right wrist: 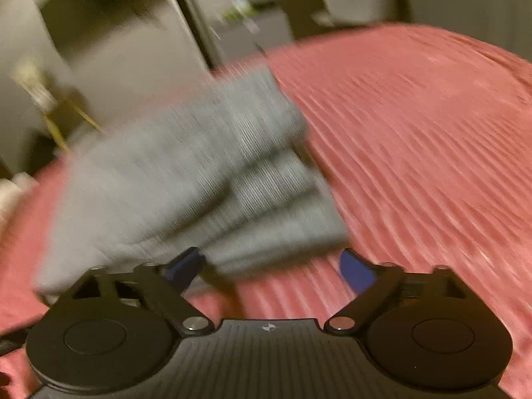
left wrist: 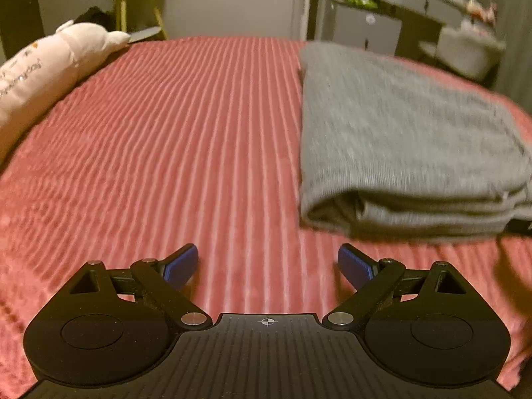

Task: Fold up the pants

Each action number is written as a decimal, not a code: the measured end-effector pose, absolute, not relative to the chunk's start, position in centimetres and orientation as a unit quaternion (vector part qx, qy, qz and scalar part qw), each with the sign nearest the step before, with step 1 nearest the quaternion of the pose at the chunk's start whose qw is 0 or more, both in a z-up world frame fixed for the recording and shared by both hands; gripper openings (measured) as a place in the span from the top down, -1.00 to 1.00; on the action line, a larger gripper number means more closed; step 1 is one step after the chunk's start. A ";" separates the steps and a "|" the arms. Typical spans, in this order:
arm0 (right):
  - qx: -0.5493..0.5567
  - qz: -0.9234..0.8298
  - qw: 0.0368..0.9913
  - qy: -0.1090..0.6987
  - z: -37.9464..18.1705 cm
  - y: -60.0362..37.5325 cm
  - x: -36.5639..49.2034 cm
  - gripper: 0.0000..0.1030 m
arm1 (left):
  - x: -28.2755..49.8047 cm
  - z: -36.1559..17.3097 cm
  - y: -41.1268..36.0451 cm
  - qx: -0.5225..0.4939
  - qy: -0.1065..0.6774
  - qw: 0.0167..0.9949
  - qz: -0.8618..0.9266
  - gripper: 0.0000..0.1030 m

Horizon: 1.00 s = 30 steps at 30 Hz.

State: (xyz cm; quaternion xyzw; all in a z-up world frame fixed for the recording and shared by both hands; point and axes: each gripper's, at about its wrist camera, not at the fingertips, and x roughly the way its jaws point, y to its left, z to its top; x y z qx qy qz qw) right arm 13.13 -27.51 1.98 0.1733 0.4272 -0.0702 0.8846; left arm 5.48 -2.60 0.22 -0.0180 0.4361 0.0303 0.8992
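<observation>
The grey pants [left wrist: 405, 139] lie folded in a thick stack on the red ribbed bedspread [left wrist: 173, 139], to the right and ahead in the left wrist view. My left gripper [left wrist: 267, 266] is open and empty, low over the bedspread, left of the stack's near edge. In the right wrist view the same pants [right wrist: 186, 179] show blurred, ahead and to the left. My right gripper [right wrist: 271, 269] is open and empty just in front of the stack's near edge, over the bedspread [right wrist: 415, 139].
A pink plush pillow [left wrist: 43, 76] lies along the bed's left edge. A yellow-legged side table [left wrist: 139, 6] stands behind it. Grey cabinets and a cluttered desk [left wrist: 399, 16] stand past the bed's far right edge.
</observation>
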 end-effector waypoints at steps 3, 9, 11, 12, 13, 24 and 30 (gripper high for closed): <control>0.172 -0.039 0.905 0.387 3.6 -26.2 11.0 -0.92 | 5.1 0.7 -3.5 0.001 0.440 0.897 0.036 -0.85; 0.058 -0.080 0.931 0.352 6.8 -22.1 7.8 -0.92 | 2.6 3.7 -5.4 0.010 0.389 0.921 0.007 -0.88; 0.042 -0.057 0.932 0.356 7.8 -21.6 7.3 -0.92 | 1.8 5.0 -6.2 0.028 0.366 0.930 0.003 -0.90; 0.034 -0.044 0.931 0.362 8.5 -21.3 7.3 -0.92 | 1.5 5.6 -6.5 0.036 0.357 0.933 0.000 -0.92; 0.025 -0.034 0.928 0.370 9.1 -21.1 7.2 -0.92 | 1.4 6.2 -6.8 0.041 0.350 0.936 -0.004 -0.95; -0.002 -0.039 0.930 0.366 8.2 -19.8 8.0 -0.92 | 3.9 4.5 -8.3 0.033 0.353 0.935 -0.002 -0.99; 0.026 -0.056 0.930 0.362 6.9 -20.6 9.2 -0.92 | 4.7 3.2 -7.8 0.012 0.365 0.931 -0.004 -0.99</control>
